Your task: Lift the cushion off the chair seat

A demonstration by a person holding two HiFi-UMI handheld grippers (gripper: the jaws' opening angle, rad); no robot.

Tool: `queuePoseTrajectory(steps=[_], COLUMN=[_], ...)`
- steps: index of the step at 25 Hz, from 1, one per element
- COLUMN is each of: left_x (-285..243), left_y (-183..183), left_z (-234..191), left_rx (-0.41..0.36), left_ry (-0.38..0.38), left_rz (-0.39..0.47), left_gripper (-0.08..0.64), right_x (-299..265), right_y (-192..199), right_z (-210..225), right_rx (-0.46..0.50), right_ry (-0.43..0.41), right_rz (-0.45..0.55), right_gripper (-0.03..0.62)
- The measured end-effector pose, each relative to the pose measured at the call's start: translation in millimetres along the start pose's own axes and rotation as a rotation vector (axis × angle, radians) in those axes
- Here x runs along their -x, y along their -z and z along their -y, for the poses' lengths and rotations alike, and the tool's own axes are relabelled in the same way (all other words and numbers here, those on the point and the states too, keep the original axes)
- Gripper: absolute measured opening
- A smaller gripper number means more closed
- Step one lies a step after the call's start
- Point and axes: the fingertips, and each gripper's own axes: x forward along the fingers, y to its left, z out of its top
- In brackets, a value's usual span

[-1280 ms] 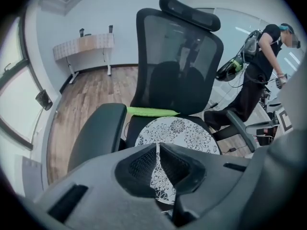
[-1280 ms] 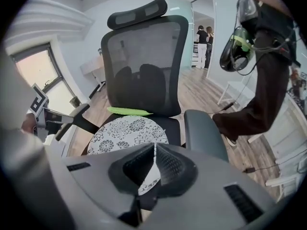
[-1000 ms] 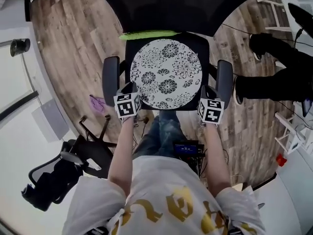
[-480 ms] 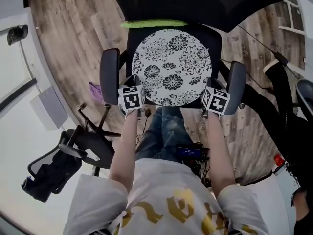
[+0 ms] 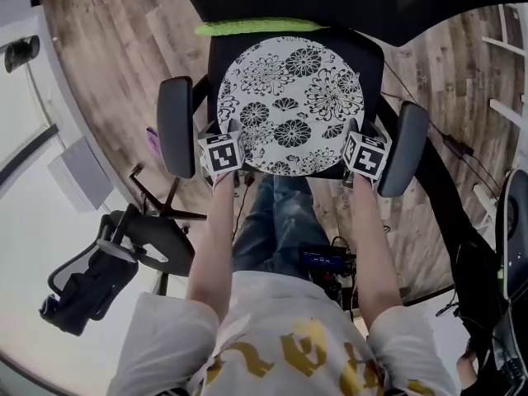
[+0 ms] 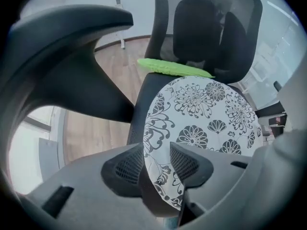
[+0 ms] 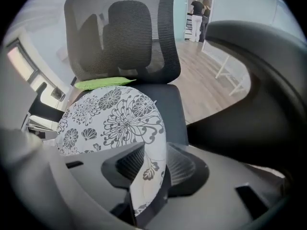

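Observation:
A round white cushion (image 5: 289,106) with black flower print lies on the black chair seat (image 5: 373,56). My left gripper (image 5: 221,143) points down at the cushion's near left rim. Its jaws are opening, and in the left gripper view the cushion (image 6: 206,109) runs edge-on between the pads of this gripper (image 6: 157,164). My right gripper (image 5: 363,148) stands at the near right rim. Its jaws are opening too, and the rim of the cushion (image 7: 115,114) passes between the pads of this gripper (image 7: 148,169).
Black armrests (image 5: 175,126) (image 5: 402,148) flank the two grippers closely. A green strip (image 5: 256,27) lies at the seat's back, under the mesh backrest (image 7: 124,28). A tipped black chair (image 5: 107,262) lies on the wooden floor at the left. People stand far off (image 7: 197,13).
Both grippers have sunk from in front of the chair down to the cushion's near rim, one on each side. The cushion has stayed on the seat.

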Motion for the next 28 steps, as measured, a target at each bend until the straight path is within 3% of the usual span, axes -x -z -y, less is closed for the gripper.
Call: queuePoseTrajectory(steps=[6,11,15,17,18,21,28], left_x=[-25,-28,-27,-25,-24,-23,-19], left_y=[6,12,13,14,14,10,9], left_z=[-10,-12,-11,-5,-4,-1,0], left_rx=[-0.007,0.029,0.017,-0.004,-0.013,-0.033,-0.071], left_ry=[-0.027,-0.012,0.009,0.038,0.044,0.045,0.052], left_rz=[-0.018,-0.052,-0.074,-0.097,-0.106,-0.113,-0.106], left_gripper=[0.166,0.17,0.169,0.053,0.029,0.023,0.021], right_x=[-20,-34,-36,-34,-33,-33,-25], right_y=[-9,-4,-4,-4,-4,-6,-9], right_z=[5,6,1,-1,-3,-3,-4], right_rx=[0.053,0.046,0.093,0.096,0.091,0.09,0.156], right_ry=[0.048,0.025,0.008,-0.005,-0.019,-0.052,-0.022], right_rz=[-0.004,-0.042,-0.055,-0.065,-0.072,-0.087,-0.09], right_gripper=[0.129,0.138,0.084,0.045,0.029,0.025,0.025])
